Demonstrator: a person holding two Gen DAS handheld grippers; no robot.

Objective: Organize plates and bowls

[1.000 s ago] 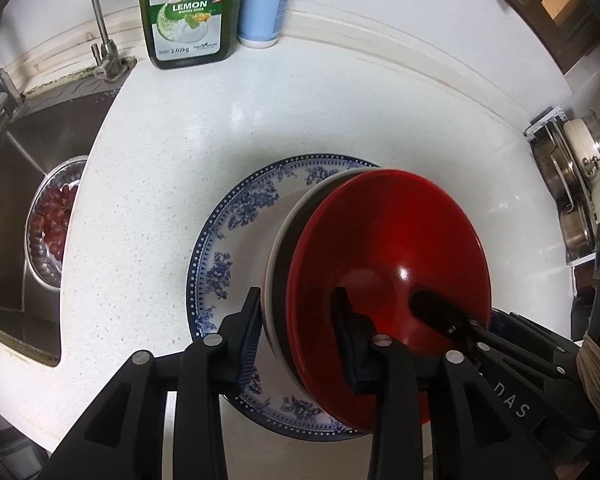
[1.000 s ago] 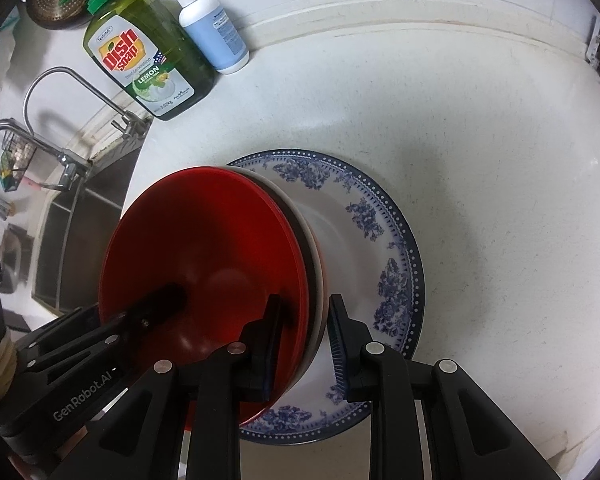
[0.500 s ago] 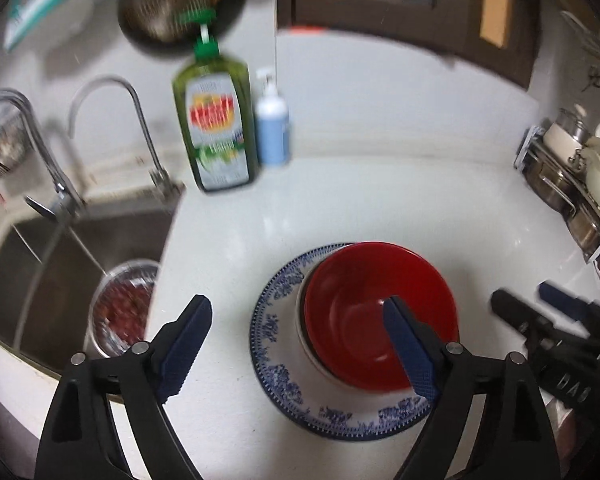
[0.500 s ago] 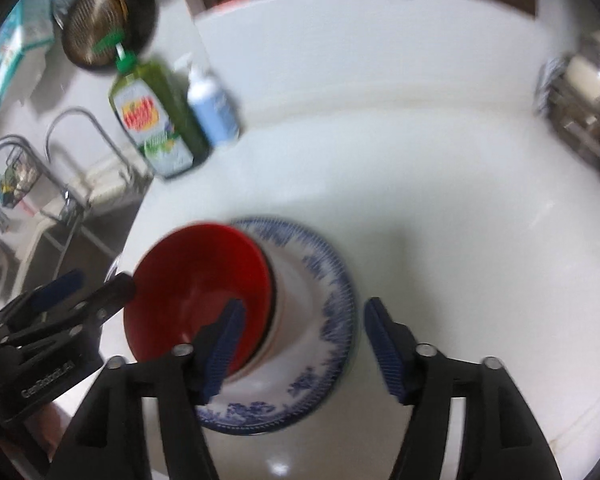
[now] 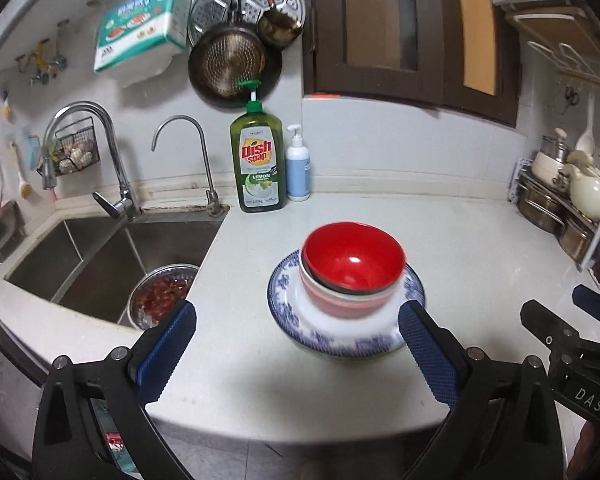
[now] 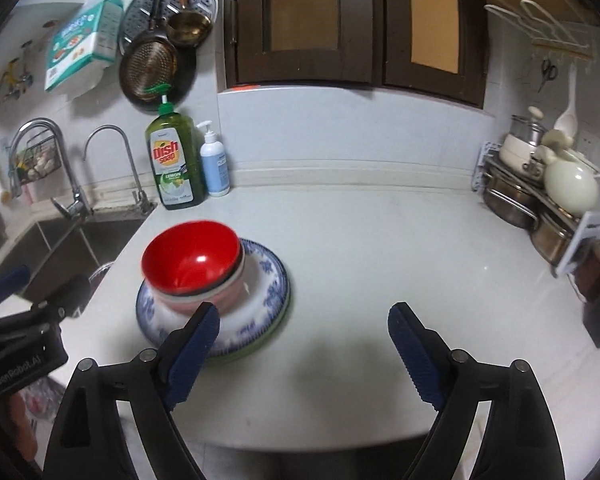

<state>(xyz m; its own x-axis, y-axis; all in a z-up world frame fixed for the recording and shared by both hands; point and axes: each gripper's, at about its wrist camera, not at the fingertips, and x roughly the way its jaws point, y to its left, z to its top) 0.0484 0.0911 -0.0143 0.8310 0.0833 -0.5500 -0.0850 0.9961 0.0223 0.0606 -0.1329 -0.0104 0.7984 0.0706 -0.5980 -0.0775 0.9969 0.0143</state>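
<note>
The left tool (image 5: pixel 296 344) is spreading its jaws wide, gripping nothing. The red bowl (image 5: pixel 353 259) is sitting nested in a pink bowl (image 5: pixel 340 304) on the blue-patterned plate (image 5: pixel 284 300) on the table (image 5: pixel 460 240). The right tool (image 6: pixel 304 344) is widening too, empty.

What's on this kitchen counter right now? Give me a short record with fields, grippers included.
stack: red bowl nested in a pink-and-white bowl, on a blue-patterned plate
surface: white counter
behind stack: green dish soap bottle, small white pump bottle
sink: metal bowl of red food
left gripper: jaws opening, nothing between them
right gripper: jaws opening, nothing between them
</note>
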